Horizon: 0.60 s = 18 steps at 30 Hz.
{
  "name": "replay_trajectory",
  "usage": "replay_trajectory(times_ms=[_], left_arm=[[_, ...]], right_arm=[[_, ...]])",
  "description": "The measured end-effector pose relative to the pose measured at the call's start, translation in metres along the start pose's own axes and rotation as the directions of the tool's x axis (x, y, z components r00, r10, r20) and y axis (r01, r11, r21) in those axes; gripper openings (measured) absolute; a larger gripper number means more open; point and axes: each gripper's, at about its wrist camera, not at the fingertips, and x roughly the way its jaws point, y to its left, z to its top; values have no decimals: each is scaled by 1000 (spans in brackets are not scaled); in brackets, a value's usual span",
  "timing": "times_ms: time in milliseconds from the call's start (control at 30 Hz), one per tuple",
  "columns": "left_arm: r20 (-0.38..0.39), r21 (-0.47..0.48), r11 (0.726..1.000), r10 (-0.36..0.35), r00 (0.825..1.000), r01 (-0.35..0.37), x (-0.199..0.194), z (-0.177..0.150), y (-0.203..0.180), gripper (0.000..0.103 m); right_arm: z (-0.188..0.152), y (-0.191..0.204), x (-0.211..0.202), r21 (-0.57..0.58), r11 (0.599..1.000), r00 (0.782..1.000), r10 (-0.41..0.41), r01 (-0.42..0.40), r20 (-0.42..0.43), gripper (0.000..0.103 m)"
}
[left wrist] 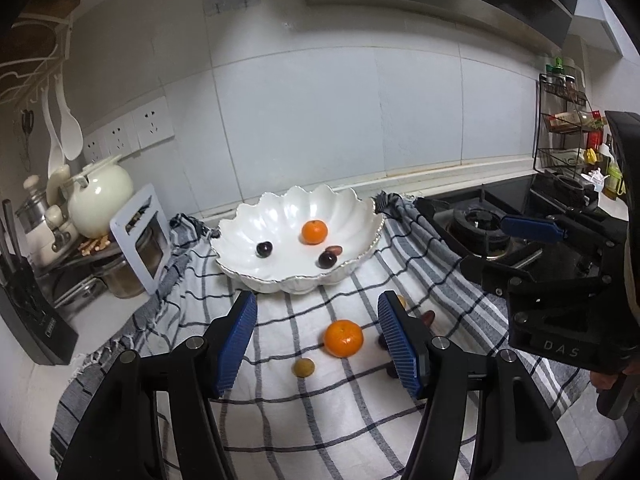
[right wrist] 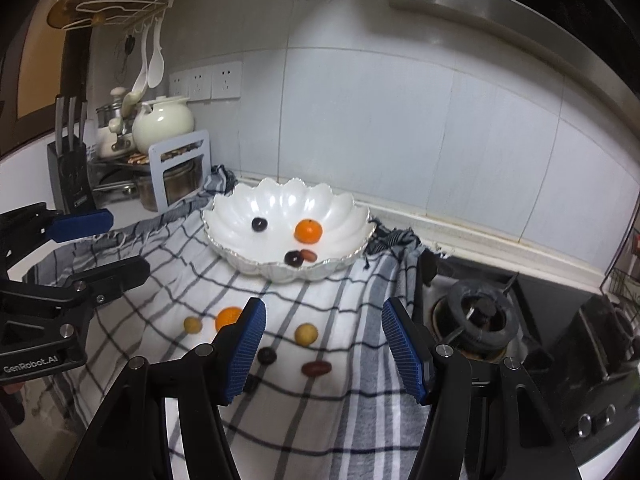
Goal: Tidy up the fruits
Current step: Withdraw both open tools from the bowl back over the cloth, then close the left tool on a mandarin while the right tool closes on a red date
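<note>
A white scalloped bowl (left wrist: 352, 216) (right wrist: 344, 208) stands on a checked cloth (left wrist: 304, 412) (right wrist: 320, 416). It holds a tangerine (left wrist: 314, 232) (right wrist: 308, 231), two dark cherries (left wrist: 264, 249) (left wrist: 327, 259) and a red date (left wrist: 333, 249). On the cloth lie a second tangerine (left wrist: 343, 338) (right wrist: 226, 317), two small yellowish fruits (right wrist: 306, 334) (right wrist: 191, 325), a dark cherry (right wrist: 267, 356) and a red date (right wrist: 316, 368). My left gripper (left wrist: 318, 340) is open and empty above the loose tangerine. My right gripper (right wrist: 324, 344) is open and empty above the cherry and date.
A gas stove (left wrist: 480, 224) (right wrist: 476, 320) borders the cloth on the right. A pot rack with a cream teapot (left wrist: 100, 192) (right wrist: 162, 122) and a knife block (right wrist: 70, 176) stand at the left. A spice rack (left wrist: 564, 128) is at the far right.
</note>
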Motion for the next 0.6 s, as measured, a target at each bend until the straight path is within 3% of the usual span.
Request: replay_trajectory(times_ms=[600], left_arm=[[-98,21,999,-44,994,46,55,-31,-7,62]], right_arm=[[-32,2,42,-38,999,995,-7,4,-96,61]])
